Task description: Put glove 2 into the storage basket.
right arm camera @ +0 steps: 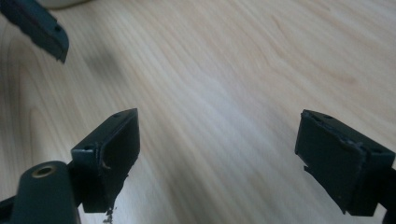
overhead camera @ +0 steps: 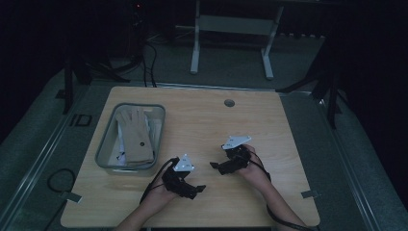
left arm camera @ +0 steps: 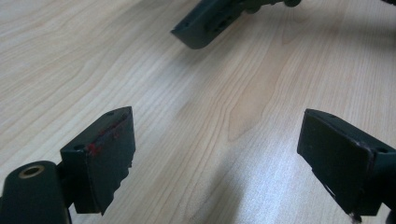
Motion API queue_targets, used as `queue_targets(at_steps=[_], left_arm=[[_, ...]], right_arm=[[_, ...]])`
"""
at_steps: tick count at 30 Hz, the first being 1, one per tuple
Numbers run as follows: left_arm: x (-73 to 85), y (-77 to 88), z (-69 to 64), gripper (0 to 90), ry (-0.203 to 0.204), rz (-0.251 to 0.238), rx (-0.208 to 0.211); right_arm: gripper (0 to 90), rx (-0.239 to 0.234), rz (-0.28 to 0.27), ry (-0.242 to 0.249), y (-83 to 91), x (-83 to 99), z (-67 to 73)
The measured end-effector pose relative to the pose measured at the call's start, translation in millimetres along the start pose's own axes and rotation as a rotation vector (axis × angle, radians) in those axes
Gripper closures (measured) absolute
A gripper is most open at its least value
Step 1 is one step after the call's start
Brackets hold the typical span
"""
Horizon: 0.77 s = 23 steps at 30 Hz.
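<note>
Left claw (overhead camera: 199, 188) and right claw (overhead camera: 214, 165) gape empty; binned gloves (overhead camera: 135, 137) dim

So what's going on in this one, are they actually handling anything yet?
Not yet. A person holds a gripper in each hand over the bare middle of the wooden table. The left gripper and right gripper point toward each other, both with jaws open and nothing between them. A clear bin at the left of the table holds beige gloves, apart from both grippers.
</note>
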<state>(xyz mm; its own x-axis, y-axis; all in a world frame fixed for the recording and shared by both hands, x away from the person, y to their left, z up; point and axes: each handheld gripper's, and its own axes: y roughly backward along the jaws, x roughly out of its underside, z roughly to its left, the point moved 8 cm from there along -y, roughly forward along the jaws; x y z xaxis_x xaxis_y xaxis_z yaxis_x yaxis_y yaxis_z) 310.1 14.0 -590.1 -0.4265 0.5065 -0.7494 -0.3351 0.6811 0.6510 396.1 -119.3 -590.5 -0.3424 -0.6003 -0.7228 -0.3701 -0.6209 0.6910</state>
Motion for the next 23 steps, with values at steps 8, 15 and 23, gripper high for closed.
queue_targets(at_steps=[8, 15, 23], left_arm=[[1.8, -8.3, -5.7, 11.5, -0.013, -0.024, 0.033], [1.9, -9.9, -6.9, 11.4, -0.017, -0.032, 0.044], [1.2, -9.0, -6.3, 11.4, -0.017, -0.039, 0.047]], right_arm=[[13.9, 0.007, -0.053, -0.034, 14.6, 22.5, -3.6], [13.9, 0.034, -0.06, -0.057, 20.3, 38.9, -6.8], [13.9, 0.044, -0.061, -0.067, 20.6, 40.9, -9.5]])
